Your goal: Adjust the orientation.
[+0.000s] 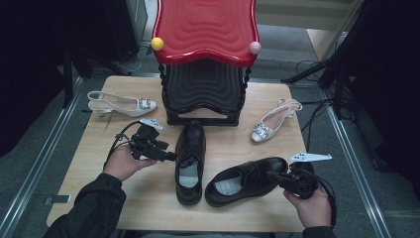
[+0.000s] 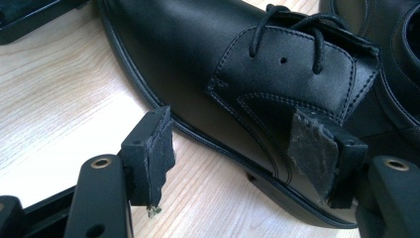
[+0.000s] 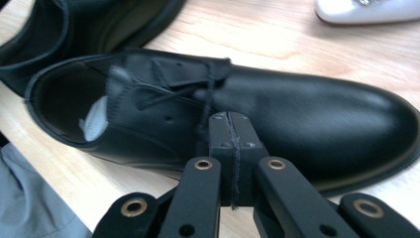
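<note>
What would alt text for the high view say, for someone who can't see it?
Two black lace-up shoes lie on a wooden table, with a hand-held gripper beside each: the left gripper at the upright shoe, the right gripper at the angled one. Two white heeled shoes flank a red-topped black rack behind.

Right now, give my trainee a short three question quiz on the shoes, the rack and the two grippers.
1. True or false: the left gripper has its jaws open beside a black shoe.
2. How many pale slingback shoes lie on the table?
3. The right gripper is: A open, B shut with nothing between the pads, C shut on a lace.

Key: 1 true; 2 two; 3 B.
</note>
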Demonstrator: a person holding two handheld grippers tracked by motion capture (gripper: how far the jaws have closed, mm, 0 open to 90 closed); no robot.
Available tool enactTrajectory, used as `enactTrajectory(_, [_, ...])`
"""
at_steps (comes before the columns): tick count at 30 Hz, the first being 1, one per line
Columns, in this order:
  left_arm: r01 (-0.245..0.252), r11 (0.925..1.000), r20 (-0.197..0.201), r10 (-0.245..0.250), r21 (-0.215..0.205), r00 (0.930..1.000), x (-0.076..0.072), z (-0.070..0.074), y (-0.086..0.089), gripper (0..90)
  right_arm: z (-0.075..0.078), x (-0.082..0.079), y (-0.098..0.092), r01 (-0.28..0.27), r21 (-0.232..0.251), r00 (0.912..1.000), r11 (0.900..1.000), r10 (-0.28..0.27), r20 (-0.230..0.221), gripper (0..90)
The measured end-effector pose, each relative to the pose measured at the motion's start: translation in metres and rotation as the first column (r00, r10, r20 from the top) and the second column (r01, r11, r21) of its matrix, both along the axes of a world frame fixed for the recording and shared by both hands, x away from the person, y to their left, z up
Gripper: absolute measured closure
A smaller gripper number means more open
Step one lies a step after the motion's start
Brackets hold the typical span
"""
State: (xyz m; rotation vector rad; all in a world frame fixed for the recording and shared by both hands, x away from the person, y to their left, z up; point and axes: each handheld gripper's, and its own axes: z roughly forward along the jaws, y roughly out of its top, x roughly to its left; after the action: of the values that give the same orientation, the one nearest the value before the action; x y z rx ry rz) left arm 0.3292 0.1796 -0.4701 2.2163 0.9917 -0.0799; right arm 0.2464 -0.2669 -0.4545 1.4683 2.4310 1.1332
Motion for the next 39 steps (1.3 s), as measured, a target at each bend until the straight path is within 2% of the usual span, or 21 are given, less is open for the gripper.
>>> enactTrajectory(3, [0.003,1.0000,0.000,-0.003,0.003,1.0000,0.000,0.000,-0.002,34.1,-0.003,0.001,-0.002,0.008,-0.013,0.9999,1.000,-0.008,-0.011,90.0])
enactTrajectory(7, [0.002,1.0000,0.005,-0.002,0.005,1.0000,0.000,0.000,-0.001,34.2,-0.013,0.007,-0.004,0.016,-0.051,0.9985,0.999,-0.019,-0.051,90.0])
enactTrajectory(13, [-0.009,1.0000,0.010,0.009,0.001,0.9999,-0.002,0.001,0.000,34.2,-0.023,0.015,0.004,-0.014,-0.094,0.9959,0.995,0.006,-0.091,90.0])
enactTrajectory(15, [-0.007,1.0000,0.012,0.007,0.001,0.9999,-0.003,0.001,0.001,34.2,-0.024,0.017,0.007,-0.020,-0.107,0.9960,0.994,0.011,-0.088,90.0])
enactTrajectory(24, [-0.011,0.9999,0.018,0.011,0.006,0.9998,-0.006,0.000,0.002,34.3,-0.026,0.022,0.010,-0.022,-0.104,0.9957,0.994,0.013,-0.092,90.0])
enactTrajectory(33, [-0.019,0.9998,0.017,0.019,0.008,0.9997,-0.009,-0.001,0.006,34.2,-0.027,0.031,0.022,-0.032,-0.098,0.9960,0.995,0.023,-0.086,90.0])
enactTrajectory(35, [-0.020,0.9997,0.018,0.020,0.010,0.9996,-0.010,-0.001,0.006,34.3,-0.027,0.032,0.023,-0.039,-0.093,0.9957,0.995,0.031,-0.087,90.0])
enactTrajectory(36, [-0.024,0.9996,0.018,0.024,0.011,0.9996,-0.010,-0.002,0.007,34.3,-0.026,0.034,0.029,-0.060,-0.105,0.9955,0.993,0.051,-0.079,90.0])
enactTrajectory(39, [-0.023,0.9997,0.019,0.022,0.014,0.9996,-0.010,-0.002,0.008,34.3,-0.025,0.036,0.037,-0.072,-0.113,0.9953,0.991,0.064,-0.072,90.0])
